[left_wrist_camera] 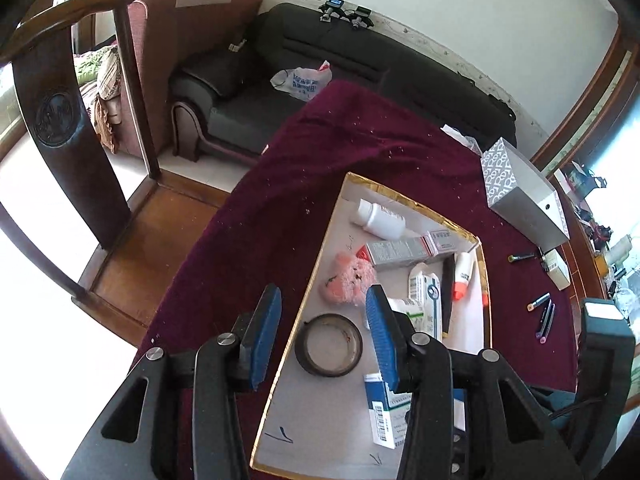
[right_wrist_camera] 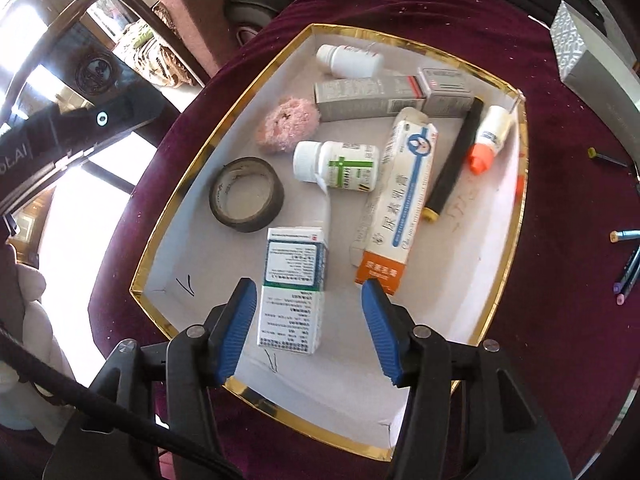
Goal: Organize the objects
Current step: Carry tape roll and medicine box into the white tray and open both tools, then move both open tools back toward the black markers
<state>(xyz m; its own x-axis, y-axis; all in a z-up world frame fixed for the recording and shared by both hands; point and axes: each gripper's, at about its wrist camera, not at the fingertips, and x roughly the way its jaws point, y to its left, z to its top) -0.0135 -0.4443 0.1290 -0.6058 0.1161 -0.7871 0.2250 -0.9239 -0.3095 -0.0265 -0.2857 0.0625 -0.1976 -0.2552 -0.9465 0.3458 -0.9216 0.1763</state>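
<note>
A shallow white box with a shiny gold rim (right_wrist_camera: 176,200) lay on a dark red cloth (right_wrist_camera: 560,360). The right gripper (right_wrist_camera: 310,328) hung over the near end of the box, its blue pads spread apart and holding nothing — a white and teal medicine carton (right_wrist_camera: 294,288) lay flat under the gap, not pinched. The left gripper (left_wrist_camera: 326,336) hung over the left rim, its pads apart too and empty.

Inside the box, a roll of black tape (right_wrist_camera: 247,195) sat near the left wall. A white pill bottle with a green label (right_wrist_camera: 336,166) lay beside a fluffy pink toy (right_wrist_camera: 286,124). A long white and blue tube box with an orange end (right_wrist_camera: 400,208) ran down the middle. A black stick with a yellow tip (right_wrist_camera: 454,160) and a white glue bottle with an orange cap (right_wrist_camera: 490,140) lay near the right wall. A grey carton (right_wrist_camera: 368,98) and another white bottle (right_wrist_camera: 350,60) sat at the far end. The near right corner of the box floor was bare.

Only the left view showed a dark sofa (left_wrist_camera: 320,80) and a wooden chair (left_wrist_camera: 68,120) past the cloth's far edge. A grey patterned tissue box (left_wrist_camera: 524,192) and some pens (left_wrist_camera: 544,316) lay on the cloth to the right — well apart from the box.
</note>
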